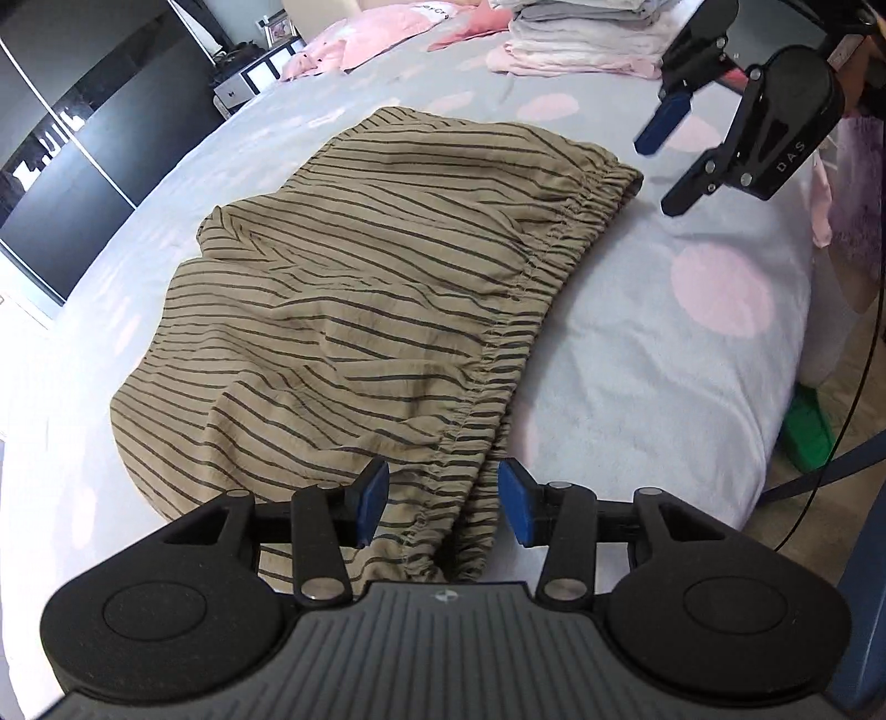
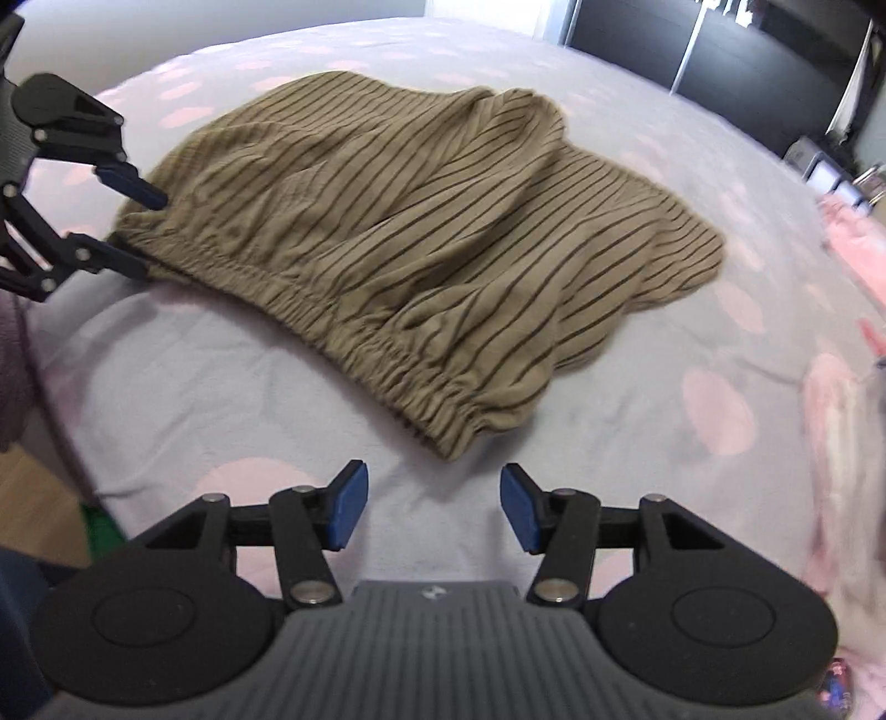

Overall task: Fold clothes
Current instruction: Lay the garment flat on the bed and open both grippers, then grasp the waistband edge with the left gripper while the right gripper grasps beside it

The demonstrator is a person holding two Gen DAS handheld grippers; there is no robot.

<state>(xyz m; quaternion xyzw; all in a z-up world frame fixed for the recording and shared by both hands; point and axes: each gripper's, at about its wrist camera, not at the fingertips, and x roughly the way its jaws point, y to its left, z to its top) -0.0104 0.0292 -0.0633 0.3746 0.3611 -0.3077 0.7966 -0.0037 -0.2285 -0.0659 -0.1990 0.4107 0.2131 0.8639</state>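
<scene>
A tan garment with dark stripes and an elastic waistband (image 1: 360,288) lies spread on the bed; it also shows in the right wrist view (image 2: 415,232). My left gripper (image 1: 443,509) is open, its blue pads either side of one end of the waistband. It shows at the far left of the right wrist view (image 2: 130,227), at the waistband corner. My right gripper (image 2: 434,507) is open and empty, just short of the other waistband end. It shows in the left wrist view (image 1: 664,171), above the bed beyond the waistband.
The bed sheet (image 1: 664,354) is pale grey with pink dots. A stack of folded clothes (image 1: 581,33) and pink garments (image 1: 354,39) lie at the far end. A dark wardrobe (image 1: 66,166) stands beside the bed. A green object (image 1: 805,432) lies on the floor.
</scene>
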